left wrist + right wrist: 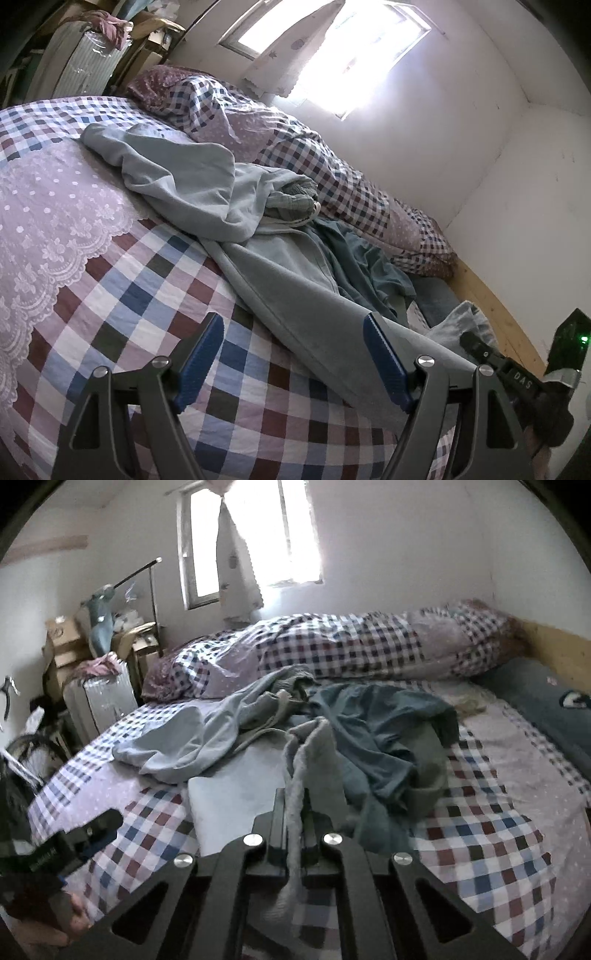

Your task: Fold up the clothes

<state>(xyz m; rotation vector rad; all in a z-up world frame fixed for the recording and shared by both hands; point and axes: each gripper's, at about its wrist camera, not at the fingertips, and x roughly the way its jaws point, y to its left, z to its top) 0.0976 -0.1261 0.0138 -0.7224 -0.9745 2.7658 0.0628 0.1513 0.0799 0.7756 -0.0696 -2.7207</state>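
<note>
My right tongs (293,805) are pressed together on a fold of pale grey-blue fleece garment (314,760), the fuzzy edge running up between the black pads and hanging limp below them. In the left wrist view that same cloth stretches as a long, smooth, taut band across the bed toward the right tongs at the lower right edge. My left tongs (293,363) stand wide apart, their ribbed blue pads (201,363) holding nothing; they hang just above the checked bedspread (155,295), with the taut band passing under the right-hand pad.

The bedspread is a quilted cotton of blue, maroon, white and dark squares set on the diagonal, and beside it lies a lilac panel with white dots and a scalloped lace border (55,229). Further in, the garment bunches into soft rolls and deep creases, a ribbed cuff or hem (295,199) showing at the middle of the heap. A darker teal garment (384,731), thinner and more crumpled, lies against it on the right side, partly overlapping it.

Behind the clothes a rolled duvet (351,646) in small checks and dotted lilac patches lies lengthwise along the wall. A dark blue pillow (546,701) rests by the pale wooden bed frame (561,653). At the far left stand a ribbed silver suitcase (107,698) and stacked cardboard boxes (64,642); a bright window (258,539) with a thin curtain fills the back wall.
</note>
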